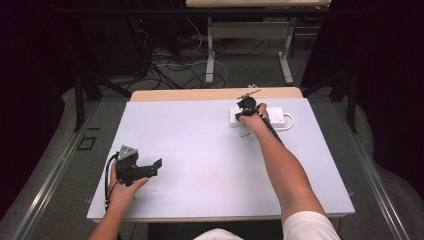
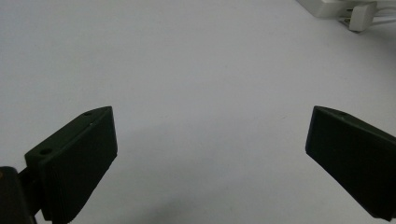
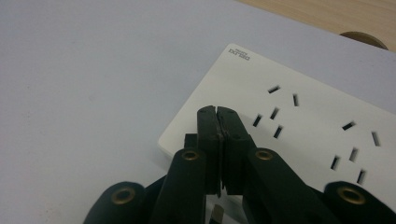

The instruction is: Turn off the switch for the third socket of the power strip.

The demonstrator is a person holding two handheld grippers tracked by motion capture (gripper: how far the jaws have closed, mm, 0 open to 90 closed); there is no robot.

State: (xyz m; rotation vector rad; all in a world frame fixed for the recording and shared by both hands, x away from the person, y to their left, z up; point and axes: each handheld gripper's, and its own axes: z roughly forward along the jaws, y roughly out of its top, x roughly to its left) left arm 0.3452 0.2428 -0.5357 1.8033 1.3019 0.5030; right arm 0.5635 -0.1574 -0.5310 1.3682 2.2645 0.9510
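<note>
My landmark is the white power strip [image 1: 257, 116] at the far right of the table [image 1: 200, 150], its long axis running left to right near the table's far edge, with a white cord [image 1: 289, 122] looping off its right end. My right gripper [image 1: 246, 105] is over the strip's left end — from its own camera the two jaws are pressed flat together, nothing visibly between them, and the tips [image 3: 218, 112] hover just above the strip's near-left corner, beside the first group of sockets [image 3: 275, 112]. Something small and pale shows under the jaws at the bottom of that view; I cannot tell what it is. A white plug [image 2: 362, 16] lies just beside the strip's near edge.

My left gripper [image 1: 145, 170] sits well apart, near the table's front-left, jaws spread wide and empty, pointing toward the strip. The right hand is plainly the nearer one — any work on the strip or plug, I judge, falls to it.
</note>
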